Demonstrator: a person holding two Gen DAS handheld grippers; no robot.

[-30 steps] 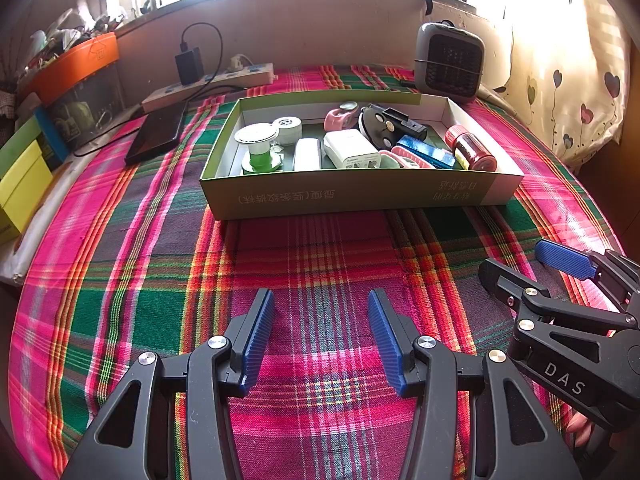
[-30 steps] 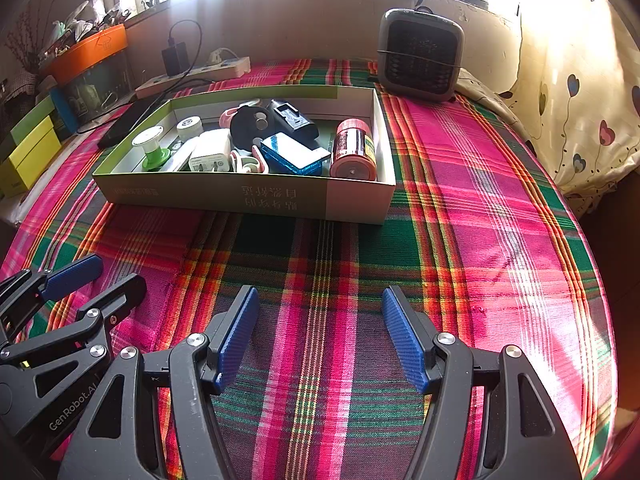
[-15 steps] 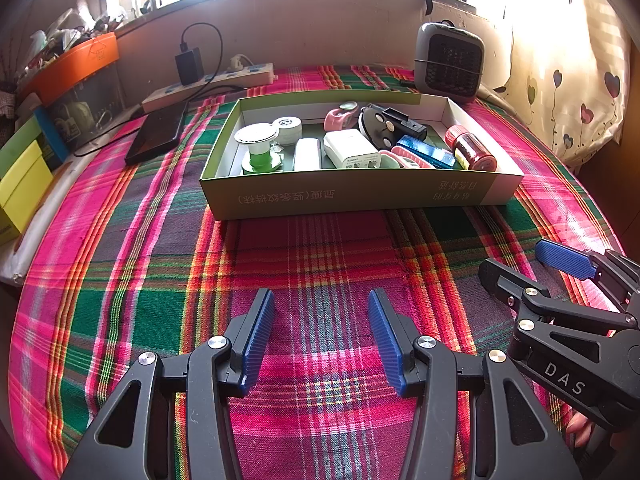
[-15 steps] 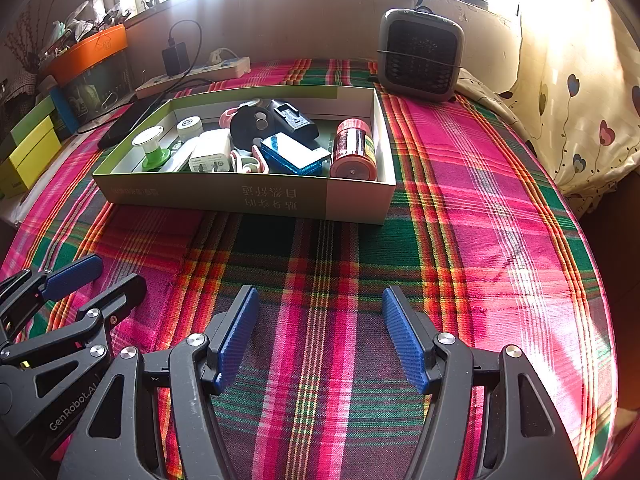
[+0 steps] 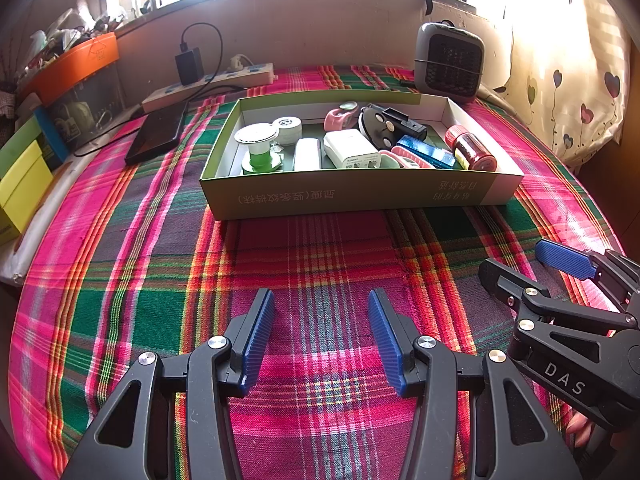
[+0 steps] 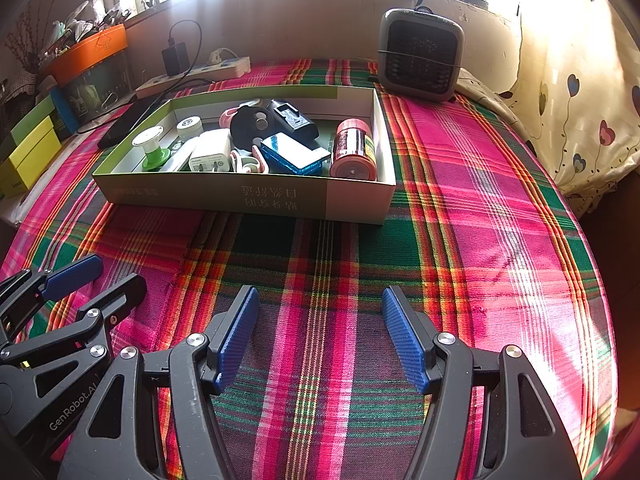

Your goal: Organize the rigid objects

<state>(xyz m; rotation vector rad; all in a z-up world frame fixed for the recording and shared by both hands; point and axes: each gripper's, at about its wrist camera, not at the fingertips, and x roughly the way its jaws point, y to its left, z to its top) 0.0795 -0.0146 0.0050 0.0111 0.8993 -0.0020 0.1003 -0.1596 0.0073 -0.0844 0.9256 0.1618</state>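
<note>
Nothing has moved since a second ago: both grippers hang where they were, side by side over the near part of the plaid cloth [image 5: 320, 264]. On the left gripper [image 5: 320, 340] the blue pads stand partly apart with only fabric showing between them. The right gripper [image 6: 320, 336] is spread somewhat wider and is likewise empty.

Ahead of both, the shallow green-and-white box [image 5: 352, 200] lies with its long side toward the cameras. Everything loose is already inside it: a green spool [image 5: 258, 148], a white charger [image 5: 352, 152], a blue case [image 6: 292, 154], a red-capped jar [image 6: 354, 152] on its side against the box's right end wall, and a black holder [image 6: 294, 120] near the far wall.

Between the gripper tips and the box's near wall runs a broad bare band of cloth. To the right of the box the cloth is also bare, out to where it falls away at the table's edge beside the heart-print curtain [image 6: 580, 120]. Behind the box's far right corner stands a small grey heater [image 6: 420, 56]. Left of the box a black tablet [image 5: 156, 136] lies near it, with a power strip [image 5: 216, 84] along the wall behind.
</note>
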